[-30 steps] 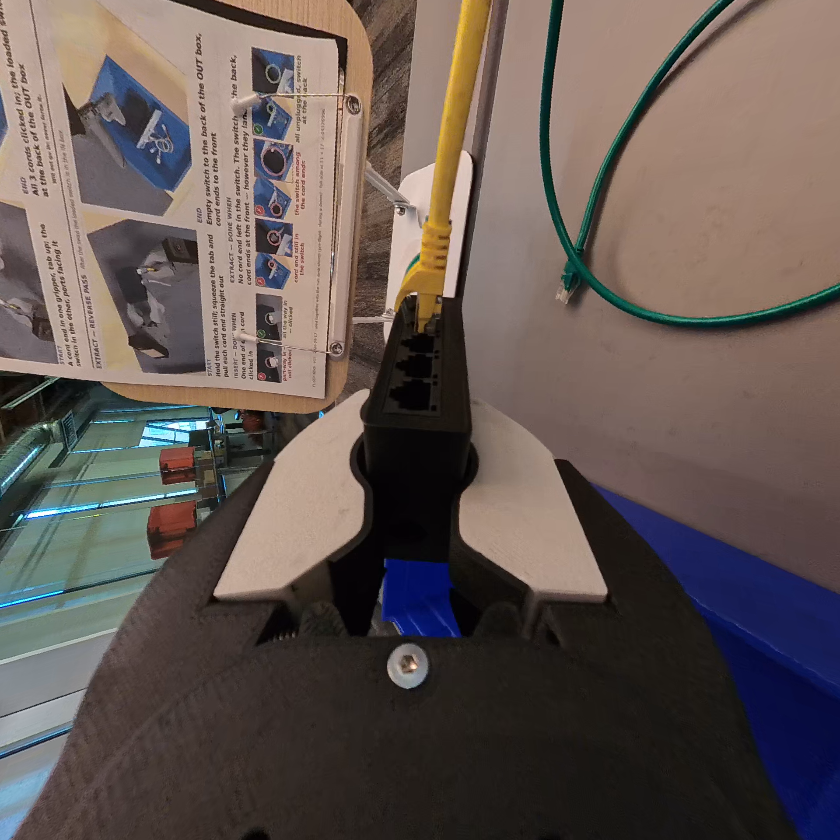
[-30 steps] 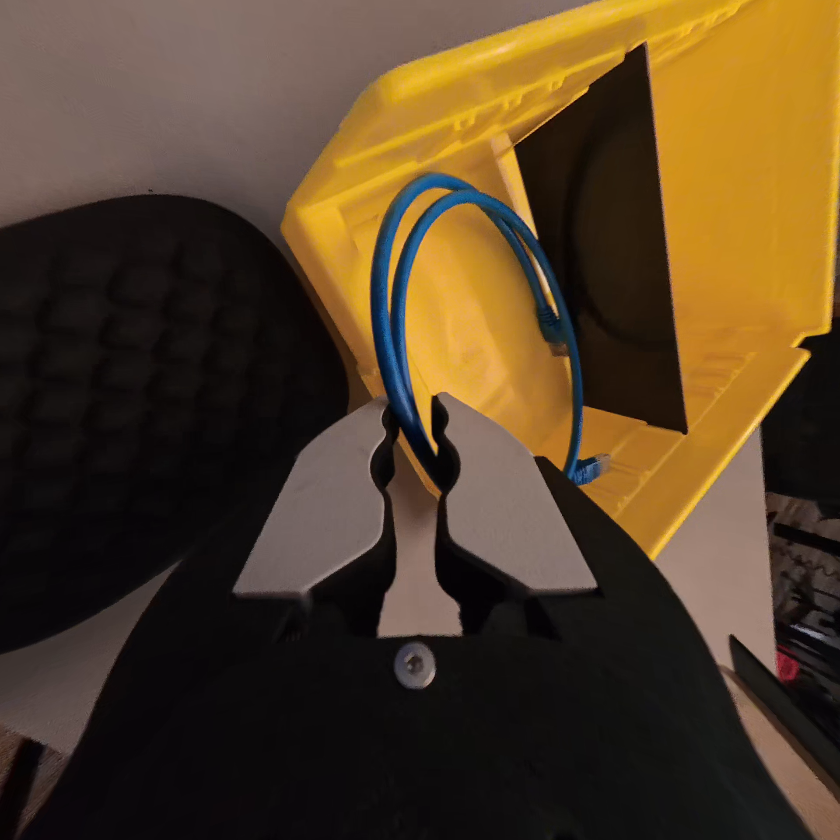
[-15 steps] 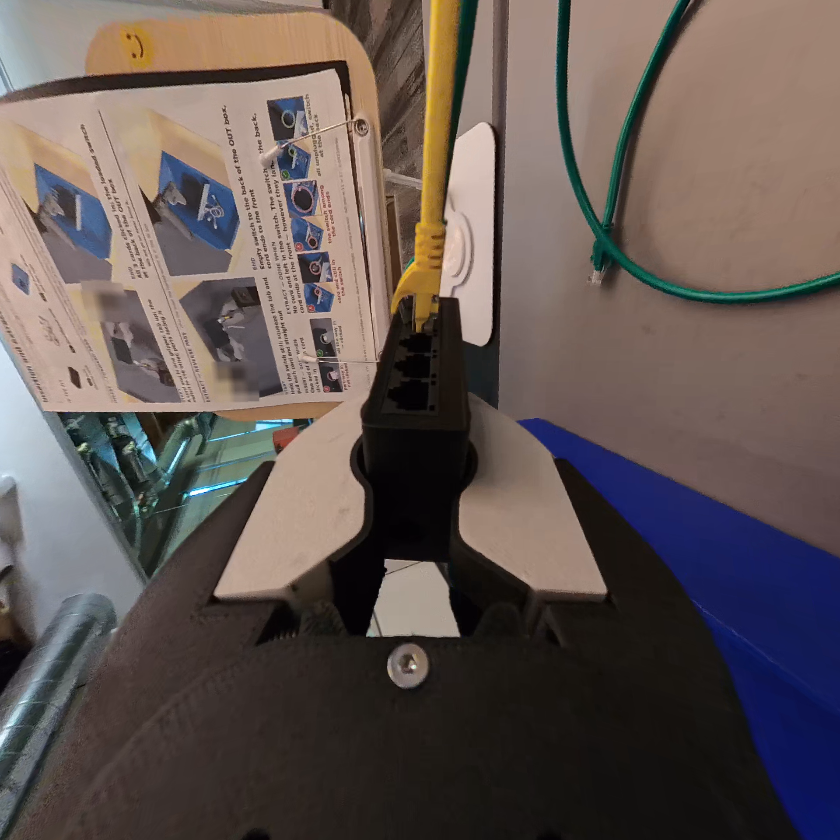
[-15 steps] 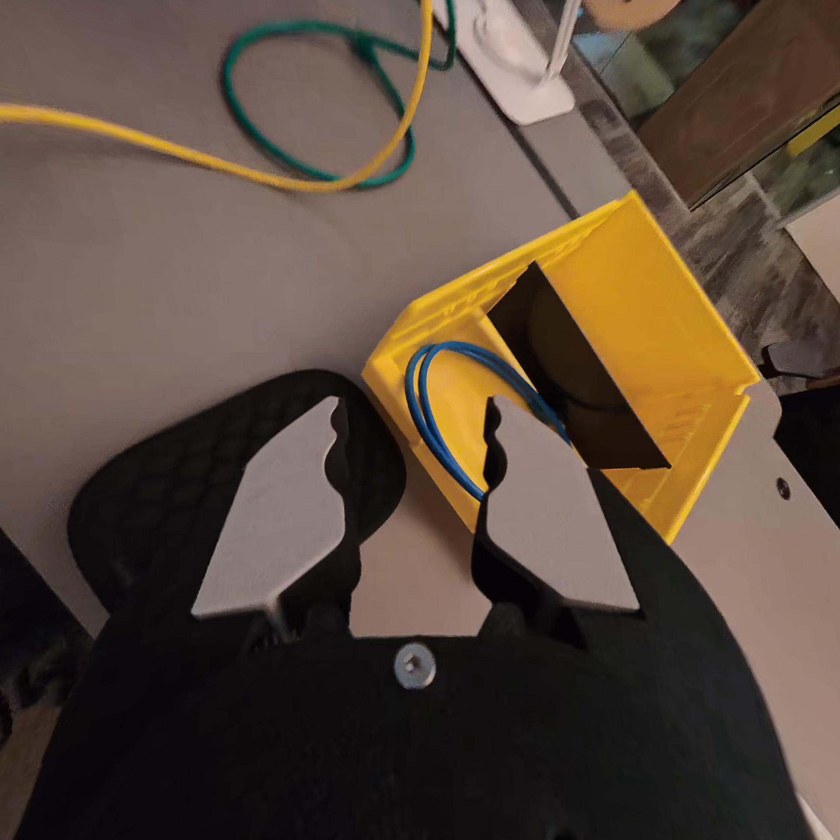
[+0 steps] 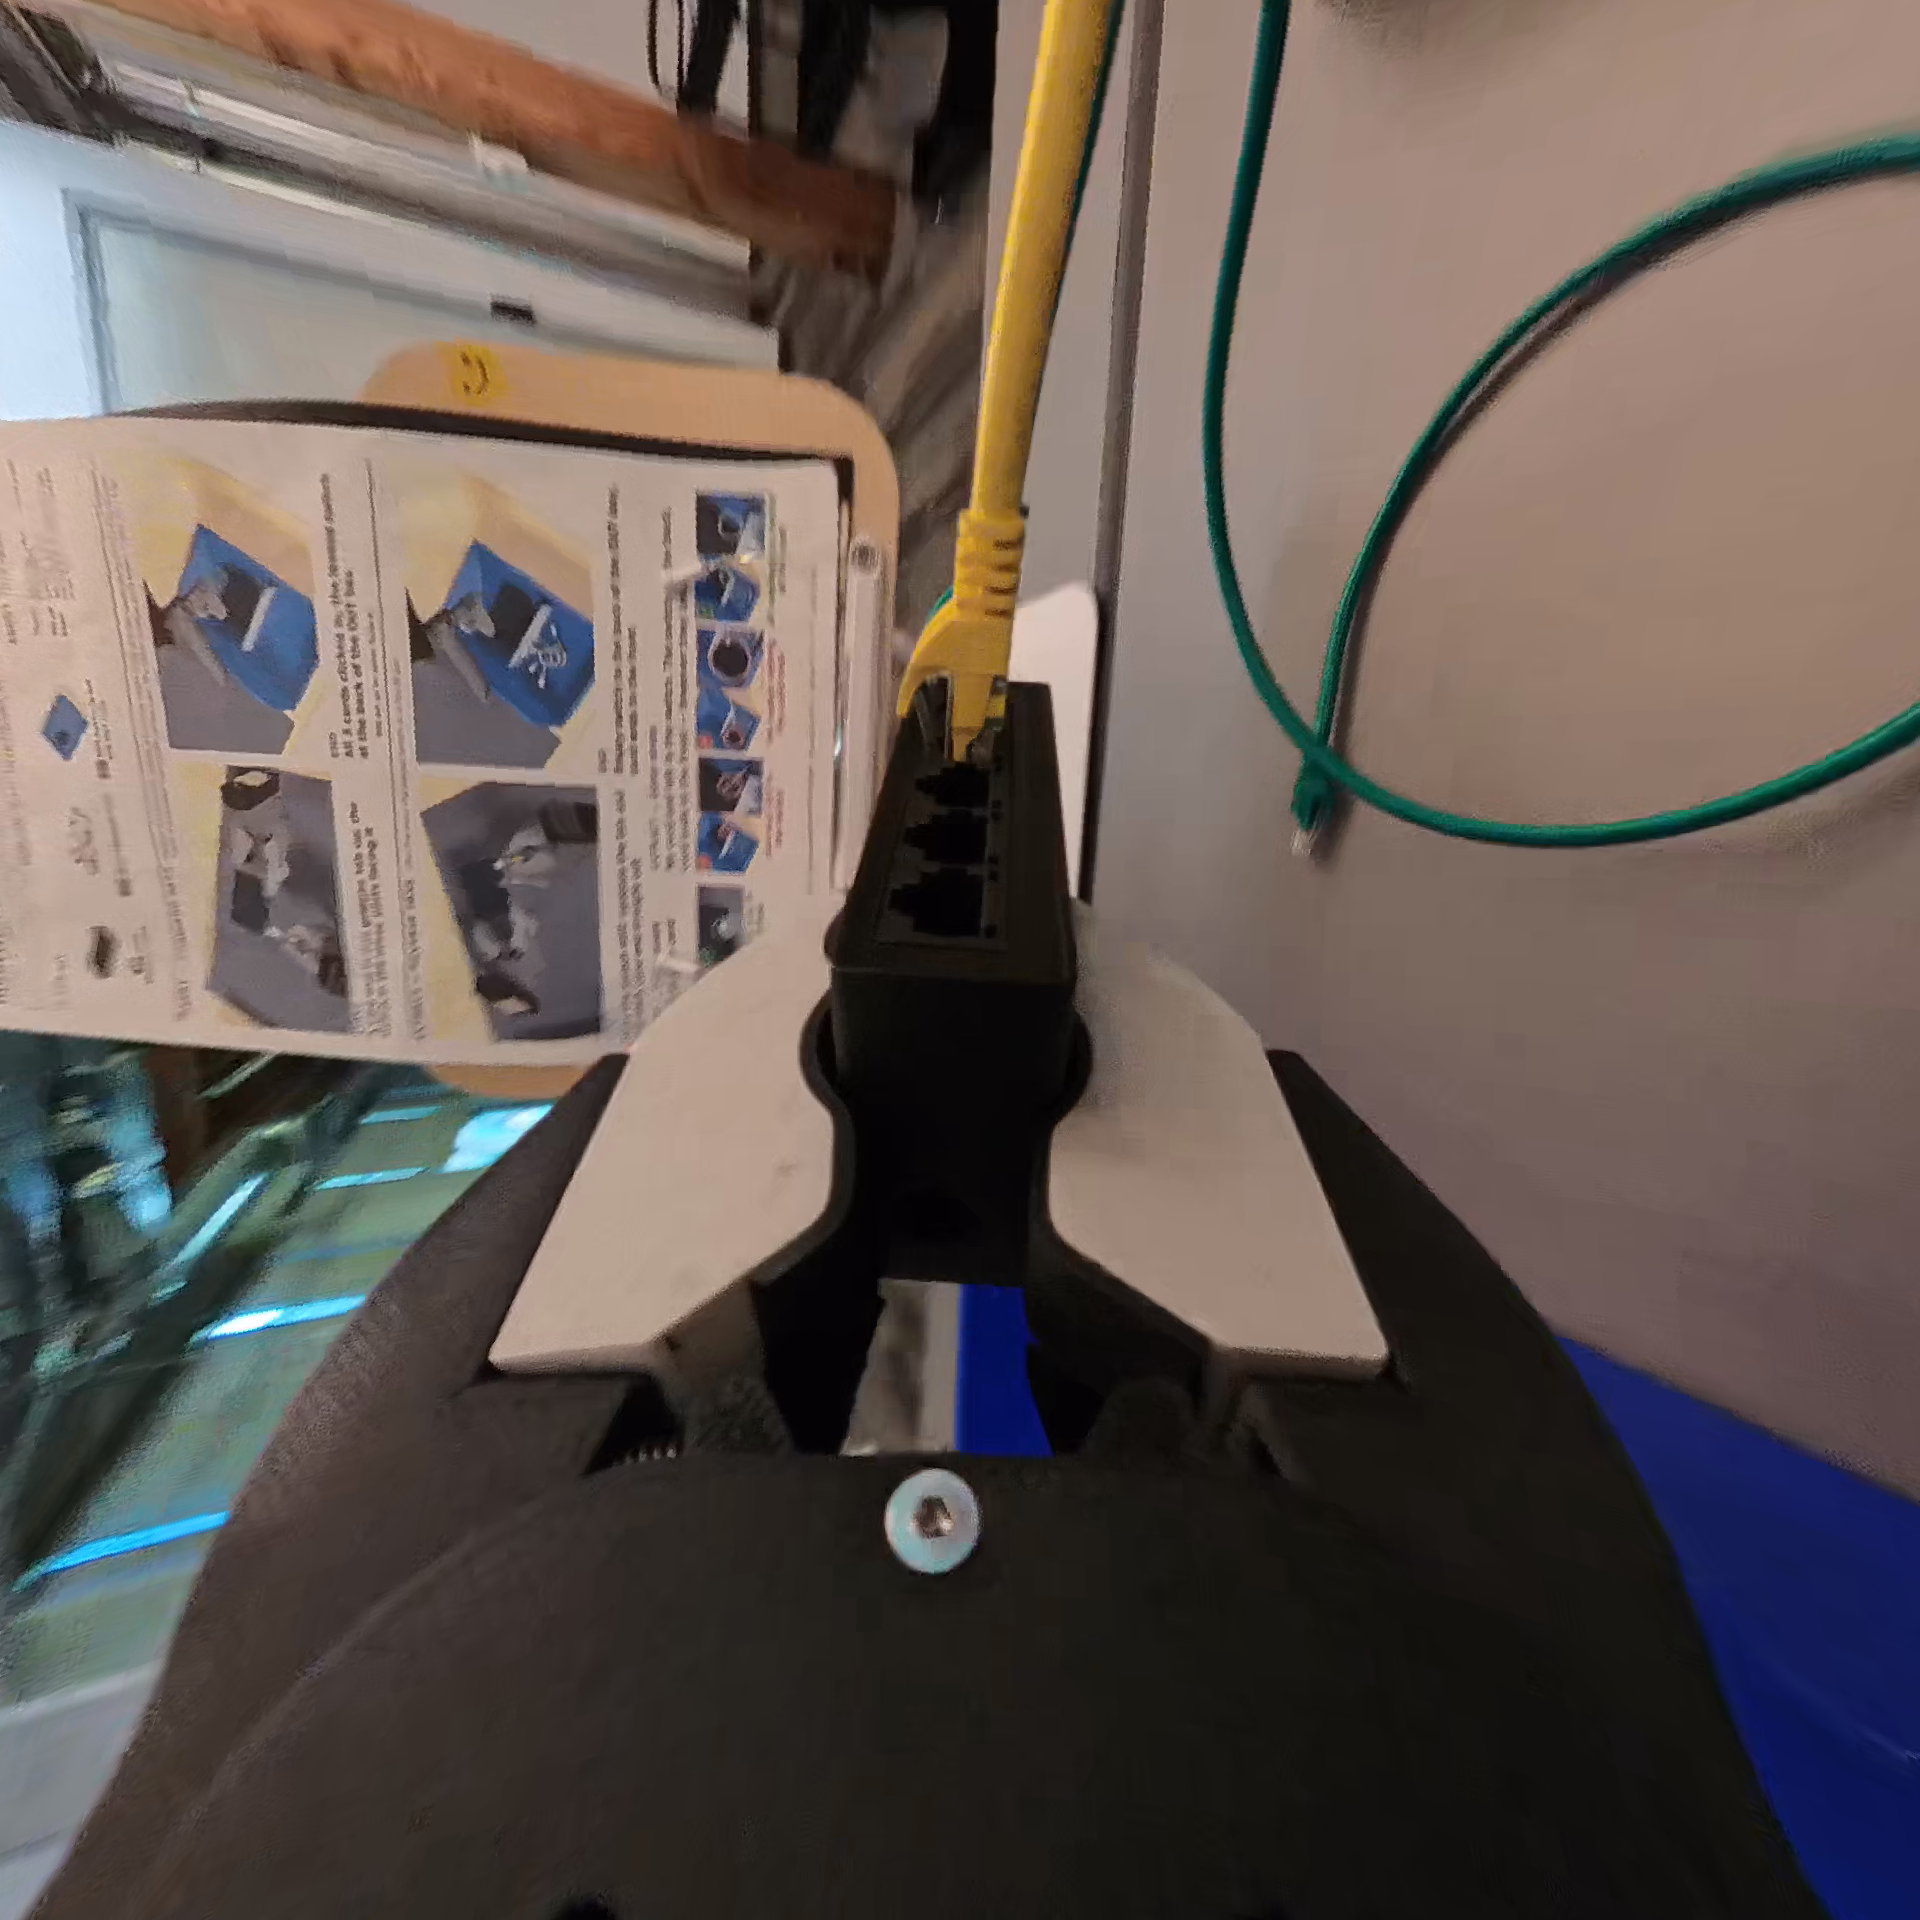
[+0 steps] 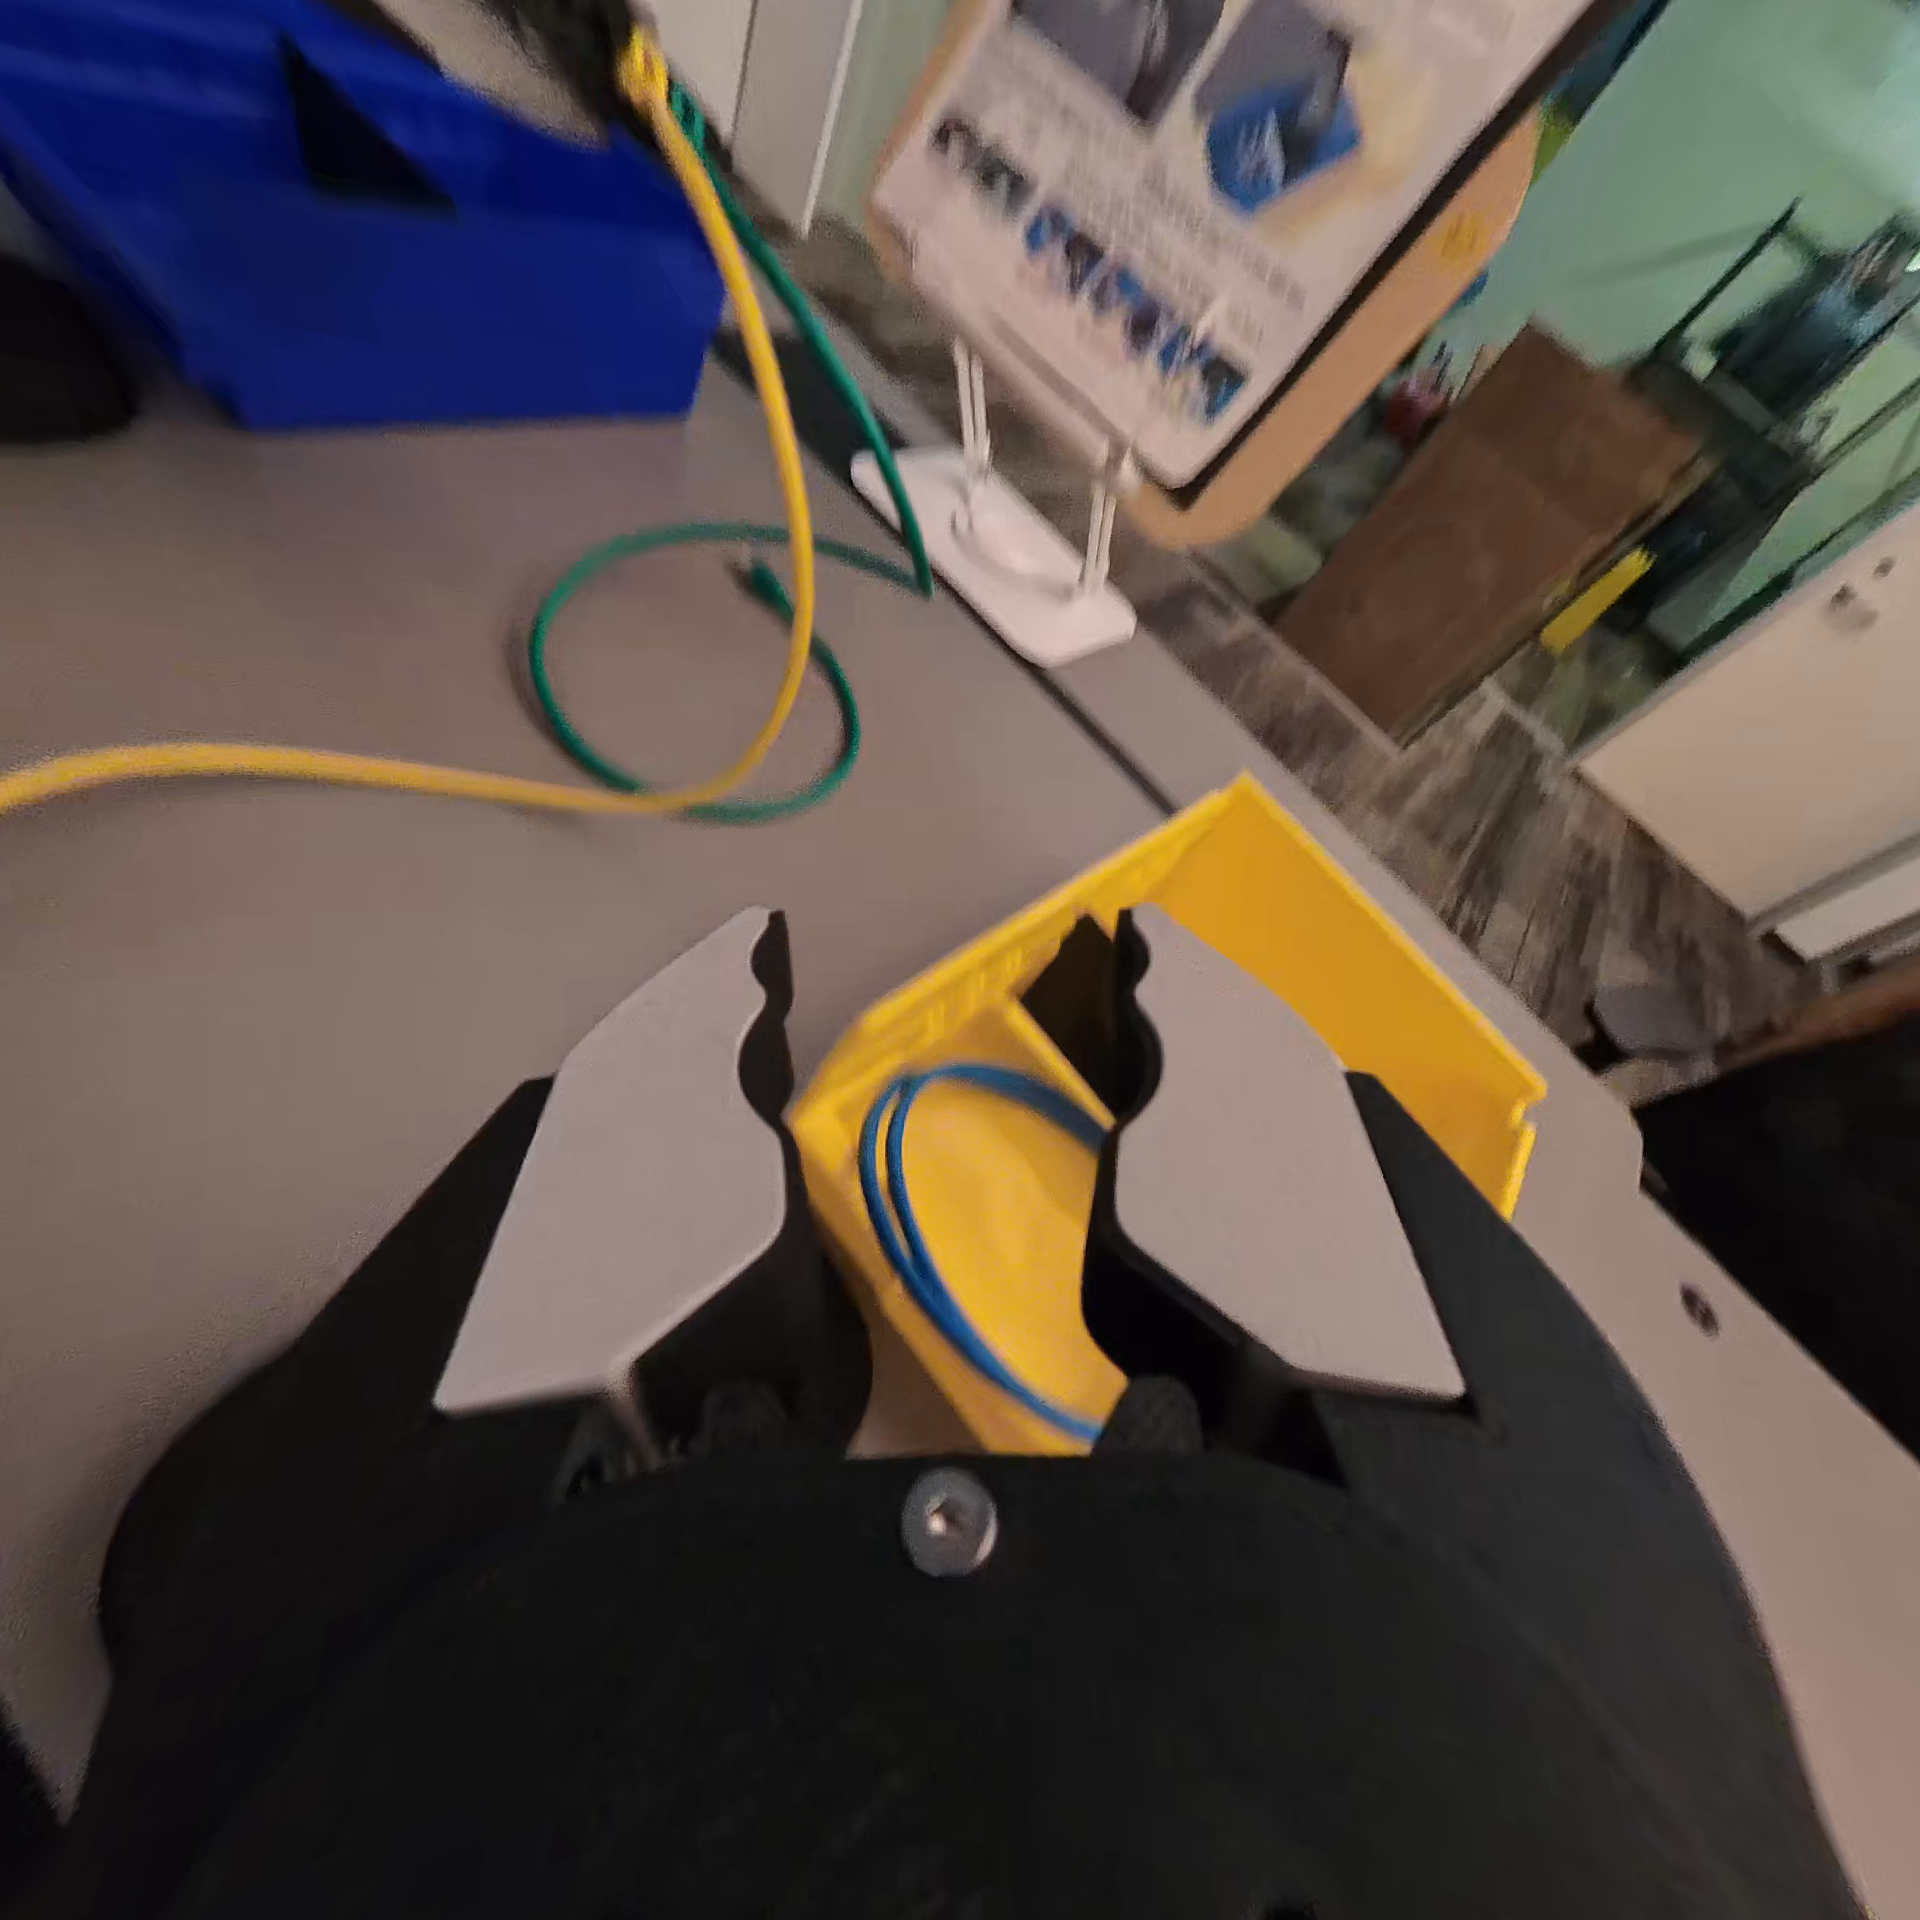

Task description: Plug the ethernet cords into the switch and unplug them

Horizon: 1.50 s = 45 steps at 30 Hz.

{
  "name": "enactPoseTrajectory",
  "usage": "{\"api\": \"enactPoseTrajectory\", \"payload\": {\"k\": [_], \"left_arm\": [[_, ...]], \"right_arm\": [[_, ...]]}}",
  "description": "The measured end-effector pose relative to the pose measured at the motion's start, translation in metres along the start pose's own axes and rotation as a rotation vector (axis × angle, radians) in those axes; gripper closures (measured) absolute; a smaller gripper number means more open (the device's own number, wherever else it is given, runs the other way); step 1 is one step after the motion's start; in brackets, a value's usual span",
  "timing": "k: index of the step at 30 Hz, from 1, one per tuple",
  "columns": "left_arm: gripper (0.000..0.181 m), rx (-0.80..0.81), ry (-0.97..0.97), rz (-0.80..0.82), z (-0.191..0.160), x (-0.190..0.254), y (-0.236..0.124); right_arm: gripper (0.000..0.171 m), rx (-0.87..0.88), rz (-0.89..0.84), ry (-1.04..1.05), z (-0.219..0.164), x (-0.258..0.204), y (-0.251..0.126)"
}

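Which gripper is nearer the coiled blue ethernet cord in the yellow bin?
Right. The right gripper hangs open directly over the blue cord without touching it; the left gripper, clamping the black switch, is off by the blue bin.

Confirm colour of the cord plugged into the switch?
Yellow cord in the switch; clearest in left wrist view.

Switch point(image 5: 951, 997) between jaws; yellow cord point(image 5: 1013, 416) plugged

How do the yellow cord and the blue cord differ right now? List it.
The yellow cord is plugged into the black switch that the left gripper clamps; the blue cord is plugged into nothing. The yellow cord trails across the grey table; the blue cord lies coiled in the yellow bin. No gripper holds either cord.
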State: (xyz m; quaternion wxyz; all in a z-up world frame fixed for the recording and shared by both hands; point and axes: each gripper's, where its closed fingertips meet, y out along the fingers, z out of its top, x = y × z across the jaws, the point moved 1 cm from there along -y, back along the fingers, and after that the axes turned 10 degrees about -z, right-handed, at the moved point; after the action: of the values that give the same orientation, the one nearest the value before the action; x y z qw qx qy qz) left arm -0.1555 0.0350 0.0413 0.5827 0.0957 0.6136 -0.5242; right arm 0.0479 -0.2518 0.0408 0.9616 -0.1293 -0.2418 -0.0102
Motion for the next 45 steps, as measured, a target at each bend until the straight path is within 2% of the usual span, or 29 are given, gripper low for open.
{"api": "enactPoseTrajectory", "payload": {"k": [5,9,13,15,17,21,24,30,41,45], "left_arm": [[0.151,0.252,-0.159,-0.100,0.006,-0.003,-0.015],[0.151,0.386,-0.223,-0.106,0.011,-0.011,-0.028],[0.151,0.368,-0.184,-0.012,0.011,-0.020,-0.032],[0.151,0.333,-0.143,0.032,0.012,-0.022,-0.031],[0.151,0.297,-0.107,0.064,0.013,-0.022,-0.030],[0.151,0.256,-0.064,0.089,0.018,-0.021,-0.029],[0.151,0.227,-0.048,0.102,0.017,-0.022,-0.029],[0.151,0.201,-0.034,0.101,0.016,-0.021,-0.028],[0.151,0.228,-0.034,0.111,0.015,-0.023,-0.031],[0.152,0.240,-0.035,0.105,0.015,-0.022,-0.030]], "right_arm": [[0.108,0.185,0.002,-0.016,0.070,-0.017,0.032],[0.114,0.346,0.035,-0.061,0.133,-0.050,0.057],[0.135,0.510,-0.031,-0.388,0.201,-0.089,0.061],[0.142,0.520,-0.045,-0.582,0.227,-0.104,0.071],[0.142,0.481,0.021,-0.658,0.244,-0.119,0.090],[0.142,0.300,0.156,-0.777,0.230,-0.140,0.144],[0.142,0.217,0.153,-0.818,0.214,-0.140,0.170],[0.142,0.208,0.173,-0.696,0.211,-0.132,0.178],[0.141,0.146,0.155,-0.765,0.196,-0.135,0.195],[0.148,0.173,0.145,-0.786,0.201,-0.136,0.196]]}}
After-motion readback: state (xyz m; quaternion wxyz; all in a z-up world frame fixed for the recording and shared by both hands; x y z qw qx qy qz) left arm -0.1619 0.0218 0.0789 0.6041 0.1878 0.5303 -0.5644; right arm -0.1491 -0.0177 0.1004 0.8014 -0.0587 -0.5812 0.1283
